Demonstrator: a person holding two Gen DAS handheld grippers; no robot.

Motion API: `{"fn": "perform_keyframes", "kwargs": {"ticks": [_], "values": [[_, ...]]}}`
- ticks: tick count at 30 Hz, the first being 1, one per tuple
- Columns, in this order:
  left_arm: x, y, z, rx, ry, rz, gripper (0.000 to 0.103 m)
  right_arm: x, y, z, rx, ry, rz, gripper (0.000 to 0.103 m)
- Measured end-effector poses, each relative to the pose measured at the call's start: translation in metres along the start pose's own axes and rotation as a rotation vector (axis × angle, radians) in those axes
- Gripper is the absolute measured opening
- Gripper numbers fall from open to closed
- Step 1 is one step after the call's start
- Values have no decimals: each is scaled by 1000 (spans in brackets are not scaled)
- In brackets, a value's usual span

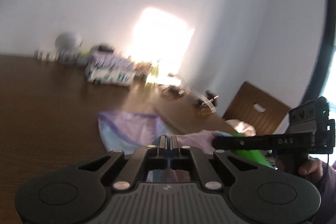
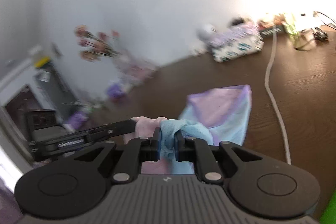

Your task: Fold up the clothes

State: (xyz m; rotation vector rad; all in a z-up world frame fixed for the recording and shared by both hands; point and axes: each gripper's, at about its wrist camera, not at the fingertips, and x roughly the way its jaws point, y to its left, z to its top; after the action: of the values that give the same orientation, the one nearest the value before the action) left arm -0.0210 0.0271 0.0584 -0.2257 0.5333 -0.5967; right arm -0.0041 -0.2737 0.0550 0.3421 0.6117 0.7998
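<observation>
A pastel lilac and light blue garment [image 1: 134, 129] lies partly on the dark wooden table [image 1: 42, 108], its near part lifted. My left gripper [image 1: 168, 140] is shut on the garment's near edge. My right gripper [image 2: 168, 135] is shut on a bunched blue part of the same garment [image 2: 222, 110], held above the table. The right gripper also shows in the left wrist view [image 1: 214, 141], right beside the left one. The left gripper's finger [image 2: 113, 129] shows in the right wrist view, close on the left.
A patterned box [image 1: 109, 72] and small items stand along the far table edge by the white wall. A grey cable [image 2: 273, 81] runs across the table. A wooden chair [image 1: 256, 110] is at the right. A flower vase [image 2: 96, 45] stands off the table's left.
</observation>
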Motion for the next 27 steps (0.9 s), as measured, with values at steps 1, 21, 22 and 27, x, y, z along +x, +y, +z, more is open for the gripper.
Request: {"fn": "perform_keyframes", "kwargs": {"ticks": [1,21,22,27], "values": [[10,4,-1,-14,32,36,2,12,-2,2,6,13,-41,12],[32,-19,-22,71,100,114,36,41,-43,-17,289,134,34,6],[33,-19,-24,75,98,111,37,36,-47,-18,331,122,60,6],[31,-13,-25,38,95,128,38,15,-33,-18,209,24,-62,65]]}}
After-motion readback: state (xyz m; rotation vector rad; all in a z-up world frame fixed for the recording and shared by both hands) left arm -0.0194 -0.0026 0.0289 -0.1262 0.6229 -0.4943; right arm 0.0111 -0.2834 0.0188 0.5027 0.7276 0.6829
